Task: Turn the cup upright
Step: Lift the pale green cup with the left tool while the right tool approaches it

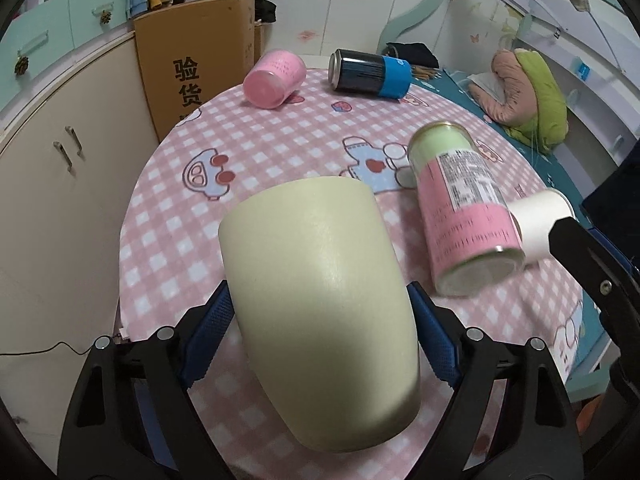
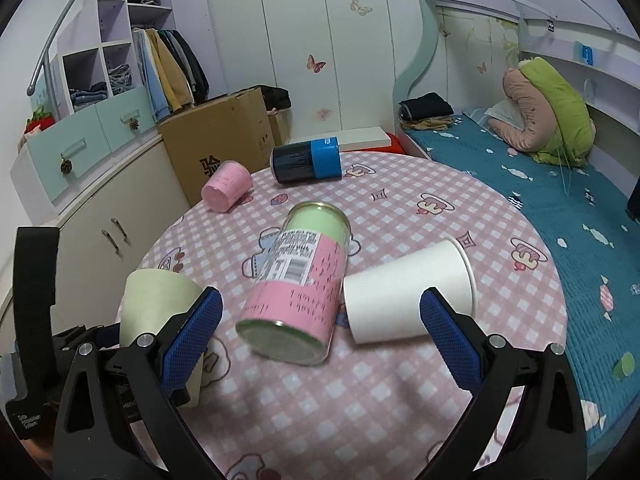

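Your left gripper (image 1: 320, 320) is clamped on the cream cup (image 1: 320, 248), its blue pads (image 1: 212, 328) pressing both sides of the cup's wall. The cup sits at the near left part of the round table (image 1: 280, 120), which wears a pink checked cloth with cartoon cars. From the right wrist view the cup (image 2: 160, 304) stands with its rim up, tilted slightly, partly behind your right gripper's left finger.

Your right gripper (image 2: 320, 320) hangs over the near edge of the table with its fingers spread wide, holding nothing. Just ahead of it a pink and green can (image 2: 298, 284) lies on its side, its base toward you. A white paper cup (image 2: 408, 292) lies on its side touching the can's right side, mouth pointing away to the right.

Farther back, a pink cup (image 2: 226, 190) lies on its side at the left, and a dark can with a blue band (image 2: 306, 160) lies at the far edge. A cardboard box (image 2: 220, 140) stands behind the table. A bed (image 2: 560, 208) runs along the right.
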{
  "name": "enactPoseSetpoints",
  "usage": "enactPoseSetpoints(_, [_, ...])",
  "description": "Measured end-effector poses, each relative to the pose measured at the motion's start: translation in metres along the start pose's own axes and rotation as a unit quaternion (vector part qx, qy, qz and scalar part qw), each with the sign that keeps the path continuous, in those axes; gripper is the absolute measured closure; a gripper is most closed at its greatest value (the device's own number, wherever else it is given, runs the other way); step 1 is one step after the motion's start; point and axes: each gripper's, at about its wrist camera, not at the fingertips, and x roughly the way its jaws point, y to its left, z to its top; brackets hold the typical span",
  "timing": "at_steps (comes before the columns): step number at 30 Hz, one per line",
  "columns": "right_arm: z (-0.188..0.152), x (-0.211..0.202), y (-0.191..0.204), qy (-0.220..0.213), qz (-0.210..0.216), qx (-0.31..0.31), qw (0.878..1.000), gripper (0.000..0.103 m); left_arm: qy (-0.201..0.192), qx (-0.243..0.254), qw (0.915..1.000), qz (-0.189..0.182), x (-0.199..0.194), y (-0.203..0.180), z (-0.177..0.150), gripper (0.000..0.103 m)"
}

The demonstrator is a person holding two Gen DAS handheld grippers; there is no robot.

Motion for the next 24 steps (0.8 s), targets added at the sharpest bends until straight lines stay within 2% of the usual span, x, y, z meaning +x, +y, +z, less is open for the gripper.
enactPoseSetpoints(5, [-0.005,-0.004,0.005,0.006,-0.007,-0.003,1.000,0.007,-0.001,0.000,0.9999,-0.010,-0.001,0.002,-0.003,0.016])
enactPoseSetpoints(8, [-0.003,-0.004,0.008,0.009,-0.011,-0.005,1.000,0.007,-0.010,-0.003,0.9999,-0.013,-0.006,0.006,-0.003,0.011])
enactPoseSetpoints(13, [0.005,-0.011,0.018,0.001,-0.006,-0.008,1.000,0.007,-0.016,-0.022,0.9987,-0.044,-0.023,0.018,-0.008,0.011])
enactPoseSetpoints(17, [0.015,-0.009,0.038,0.008,0.015,-0.022,1.000,0.007,-0.031,-0.034,0.9976,-0.051,-0.043,0.036,-0.012,0.011])
enactPoseSetpoints(21, [0.018,0.006,0.067,0.041,0.061,-0.032,0.997,0.007,-0.051,-0.057,0.9963,-0.041,-0.062,0.060,-0.018,0.010])
enactPoseSetpoints(24, [0.017,0.023,0.092,0.076,0.084,-0.048,0.992,0.007,-0.047,-0.055,0.9971,-0.022,-0.065,0.071,-0.022,0.010])
